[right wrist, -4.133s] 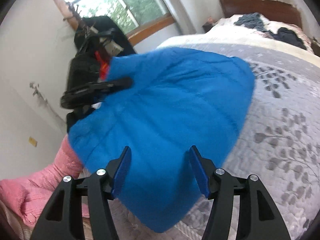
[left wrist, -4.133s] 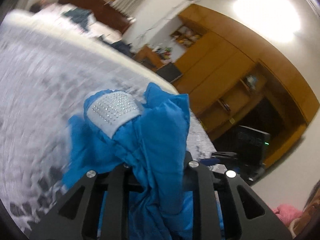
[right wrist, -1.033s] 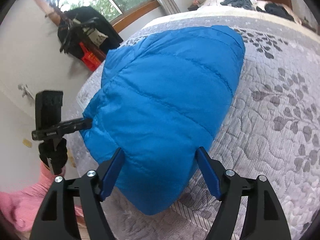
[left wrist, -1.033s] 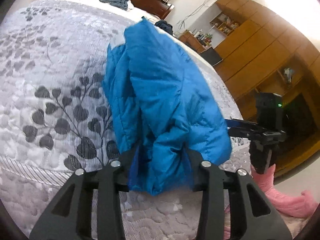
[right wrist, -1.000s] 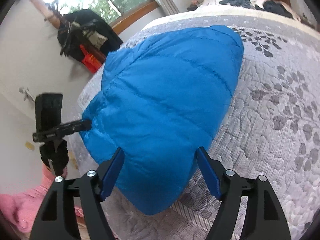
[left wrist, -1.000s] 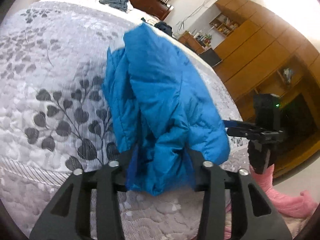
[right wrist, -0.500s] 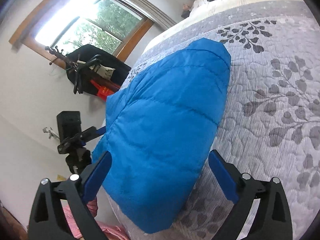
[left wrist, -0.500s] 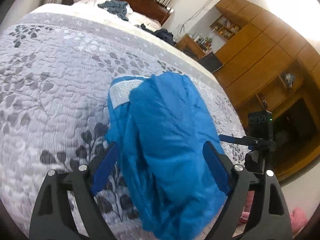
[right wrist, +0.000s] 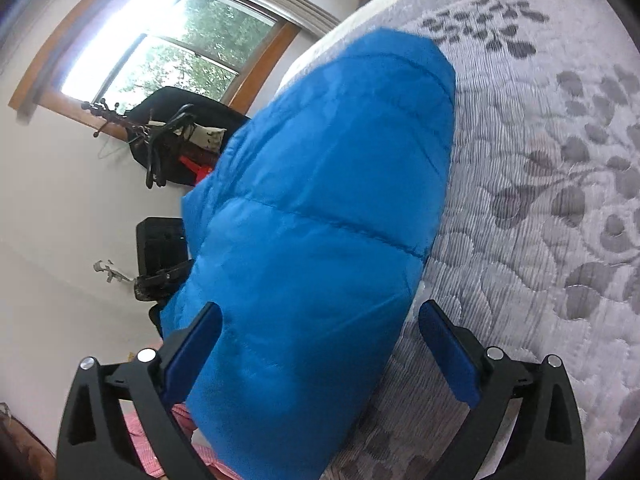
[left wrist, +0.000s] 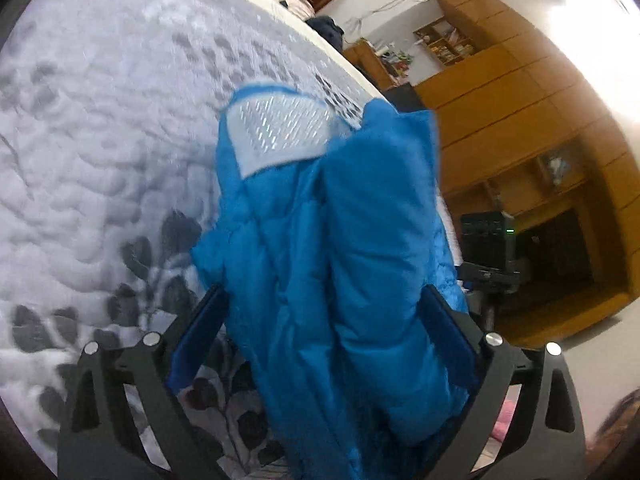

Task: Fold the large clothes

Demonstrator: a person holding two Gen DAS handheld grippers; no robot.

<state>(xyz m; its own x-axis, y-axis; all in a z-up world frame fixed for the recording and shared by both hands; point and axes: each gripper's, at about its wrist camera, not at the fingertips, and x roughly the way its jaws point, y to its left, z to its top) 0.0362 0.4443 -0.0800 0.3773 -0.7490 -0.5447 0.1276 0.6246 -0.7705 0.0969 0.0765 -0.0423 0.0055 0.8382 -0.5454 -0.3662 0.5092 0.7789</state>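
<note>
Jacket (left wrist: 340,264), blue quilted puffer, lies bundled on the grey leaf-patterned bedspread (left wrist: 100,140) near the bed's edge. Left gripper (left wrist: 324,320) stands wide apart, fingers flanking the bundle. Right gripper (right wrist: 320,332) likewise spread wide around its quilted end, clamping nothing.

The blue padded jacket (left wrist: 340,264) runs off the bottom edge in both wrist views, its lower end unseen. It covers the bedspread (left wrist: 100,128) behind it and half hides a black tripod-mounted device (right wrist: 160,256) beside it. The left wrist view is motion-blurred, smearing the bedspread's pattern.
</note>
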